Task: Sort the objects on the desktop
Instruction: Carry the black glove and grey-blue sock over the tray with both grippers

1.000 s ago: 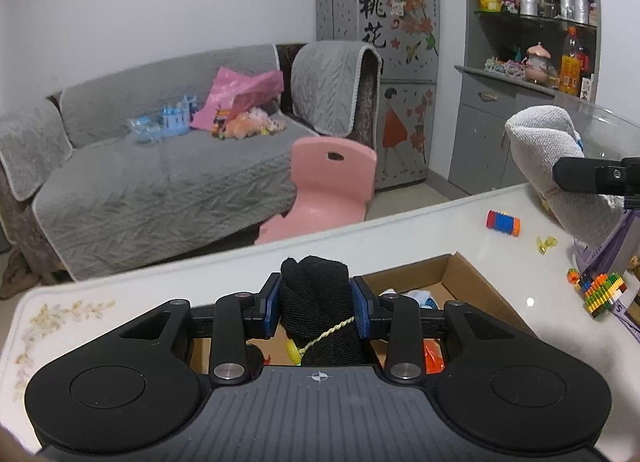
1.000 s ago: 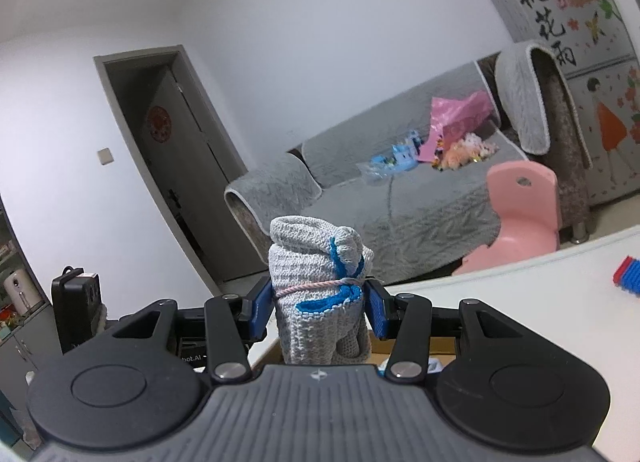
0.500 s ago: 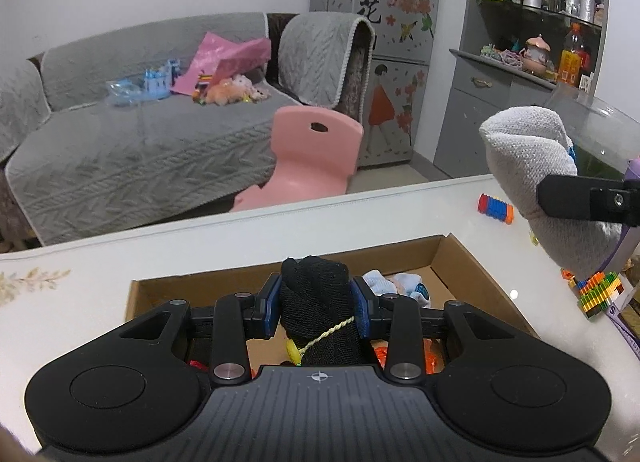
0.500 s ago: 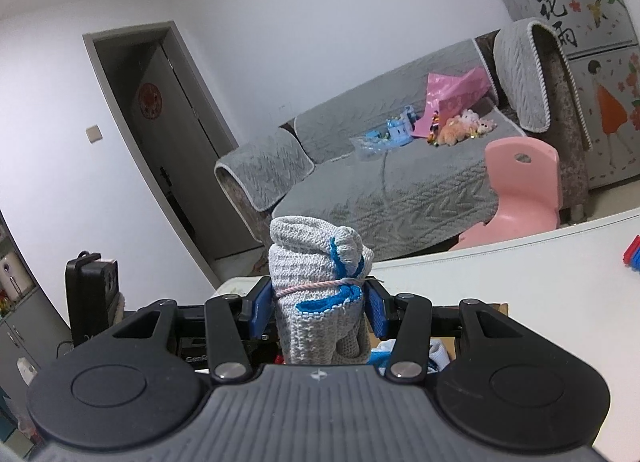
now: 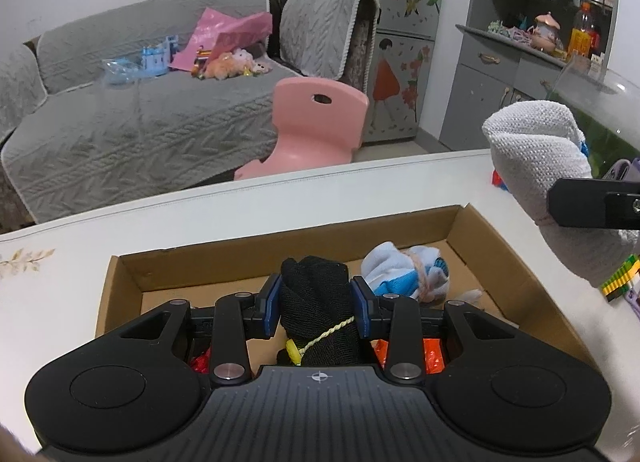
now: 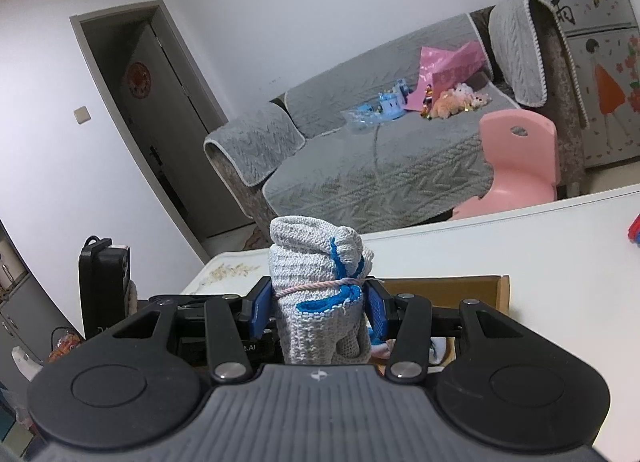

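Note:
My left gripper (image 5: 316,306) is shut on a black sock bundle (image 5: 316,302) tied with yellow string, held over the open cardboard box (image 5: 248,252). A white and blue sock bundle (image 5: 404,272) lies inside the box, with orange and red items beneath my gripper. My right gripper (image 6: 318,304) is shut on a grey knit glove bundle (image 6: 316,262) with blue trim and a pink tie. That bundle also shows in the left wrist view (image 5: 536,157), above the box's right side. The box edge (image 6: 464,286) shows behind my right gripper.
The box sits on a white table (image 5: 60,286). Coloured building blocks (image 5: 620,282) lie at the table's right. A pink chair (image 5: 316,117), grey sofa (image 5: 132,133) and grey cabinet (image 5: 516,73) stand beyond the far edge. A black device (image 6: 104,282) stands left.
Both grippers have tilted down and moved nearer the box, which now fills more of the left wrist view. The grey bundle has drifted left toward the box. Both grips are unchanged.

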Tool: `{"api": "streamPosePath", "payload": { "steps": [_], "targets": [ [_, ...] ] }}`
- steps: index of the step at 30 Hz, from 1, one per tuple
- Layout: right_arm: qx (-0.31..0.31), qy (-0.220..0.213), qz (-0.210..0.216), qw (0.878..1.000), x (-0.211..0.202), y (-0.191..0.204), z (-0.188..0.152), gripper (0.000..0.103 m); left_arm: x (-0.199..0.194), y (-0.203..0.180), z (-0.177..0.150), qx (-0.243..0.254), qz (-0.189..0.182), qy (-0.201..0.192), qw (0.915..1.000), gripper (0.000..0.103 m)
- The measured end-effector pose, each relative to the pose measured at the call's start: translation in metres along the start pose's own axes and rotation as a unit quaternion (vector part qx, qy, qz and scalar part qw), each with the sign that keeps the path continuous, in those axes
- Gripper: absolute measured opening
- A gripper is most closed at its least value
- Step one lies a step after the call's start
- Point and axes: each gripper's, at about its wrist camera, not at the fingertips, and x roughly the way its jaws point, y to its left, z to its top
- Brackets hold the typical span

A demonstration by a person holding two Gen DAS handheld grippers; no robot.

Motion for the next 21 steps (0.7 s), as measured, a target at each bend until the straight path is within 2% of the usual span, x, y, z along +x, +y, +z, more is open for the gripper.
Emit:
{"api": "streamPosePath", "payload": {
  "steps": [6, 16, 21],
  "targets": [
    [-0.006, 0.008, -0.001, 1.000, 0.001, 0.001, 0.000, 0.044, 0.002, 0.000, -0.001, 0.005, 0.011, 0.000, 0.9999, 0.043],
    [-0.026, 0.016, -0.033, 0.999, 0.009, 0.003, -0.003, 0.044, 0.008, -0.003, 0.000, 0.012, 0.040, -0.004, 0.9991, 0.043],
    [-0.038, 0.023, -0.050, 0.998, 0.015, 0.004, -0.005, 0.044, 0.015, -0.006, 0.005, 0.034, 0.058, -0.004, 0.9977, 0.043]
  ]
}}
